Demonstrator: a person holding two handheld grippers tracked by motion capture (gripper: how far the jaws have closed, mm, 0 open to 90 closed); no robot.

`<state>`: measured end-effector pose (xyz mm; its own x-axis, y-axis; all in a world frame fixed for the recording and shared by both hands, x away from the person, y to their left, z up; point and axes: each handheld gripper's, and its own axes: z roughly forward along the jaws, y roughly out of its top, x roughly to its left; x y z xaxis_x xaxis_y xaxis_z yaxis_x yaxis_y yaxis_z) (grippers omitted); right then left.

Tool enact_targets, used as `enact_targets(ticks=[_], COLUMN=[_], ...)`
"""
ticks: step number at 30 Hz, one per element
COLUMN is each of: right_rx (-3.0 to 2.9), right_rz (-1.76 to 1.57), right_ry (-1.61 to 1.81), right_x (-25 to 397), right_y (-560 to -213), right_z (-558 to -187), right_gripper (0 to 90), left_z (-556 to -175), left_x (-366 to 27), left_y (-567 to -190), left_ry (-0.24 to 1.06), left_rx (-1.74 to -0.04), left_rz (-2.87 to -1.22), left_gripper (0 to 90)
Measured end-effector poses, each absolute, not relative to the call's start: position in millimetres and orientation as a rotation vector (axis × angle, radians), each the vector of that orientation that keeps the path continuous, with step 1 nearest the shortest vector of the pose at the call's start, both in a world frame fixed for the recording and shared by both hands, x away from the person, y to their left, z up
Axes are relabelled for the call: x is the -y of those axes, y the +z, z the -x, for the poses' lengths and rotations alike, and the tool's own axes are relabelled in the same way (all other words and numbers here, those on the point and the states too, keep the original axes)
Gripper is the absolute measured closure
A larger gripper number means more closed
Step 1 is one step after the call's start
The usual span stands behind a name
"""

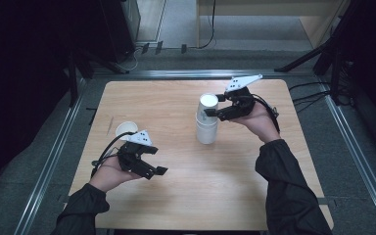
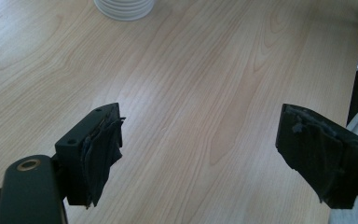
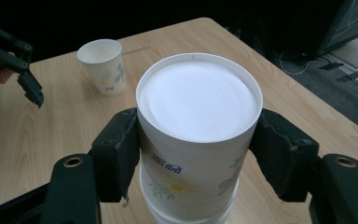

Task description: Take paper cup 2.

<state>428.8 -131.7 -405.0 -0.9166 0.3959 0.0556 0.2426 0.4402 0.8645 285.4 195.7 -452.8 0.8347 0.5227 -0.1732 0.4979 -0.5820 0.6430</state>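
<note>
Landmark: the stack of inverted paper cups [image 1: 207, 128] near the middle of the worktop [image 1: 186, 196].
Top cup [image 3: 198, 135]: upside down on the stack, its base facing up, partly raised above the cups under it.
Right gripper [image 1: 214, 112]: at the stack's upper part, reaching in from the stack's right; its jaws are clamped on the top cup's wall, one on each side, as the right gripper view shows.
Left gripper [image 1: 154, 160]: well to the left of the stack and nearer the person; jaws spread wide with nothing between them, above bare wood.
Single cup [image 1: 126, 129]: upright, mouth up, well left of the stack, just behind the left gripper.
Done, as it appears: one cup stands apart from the stack; the next is gripped.
Left to do, by my judgement: pull the top cup free, turn it upright, set it down; several cups remain nested in the stack.
</note>
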Motion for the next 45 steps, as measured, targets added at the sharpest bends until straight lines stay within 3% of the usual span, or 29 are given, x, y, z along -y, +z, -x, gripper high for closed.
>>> enact_targets(ticks=[13, 37, 45], right_rx=[-2.498, -2.356, -2.421], right_rz=[-0.554, -0.444, -0.43], right_ry=[1.511, 1.583, 1.56], right_x=[135, 148, 144], right_y=[-389, -313, -317], right_z=[-423, -377, -360], right_gripper=[35.1, 35.3, 35.3], left_z=[-285, -285, -287], left_x=[-196, -196, -196], left_y=[-452, -447, -440], left_ry=[0.046, 0.049, 0.061], left_rx=[-0.737, -0.715, -0.697], left_rz=[-2.294, -2.266, -2.232], left_gripper=[15.0, 15.0, 14.9])
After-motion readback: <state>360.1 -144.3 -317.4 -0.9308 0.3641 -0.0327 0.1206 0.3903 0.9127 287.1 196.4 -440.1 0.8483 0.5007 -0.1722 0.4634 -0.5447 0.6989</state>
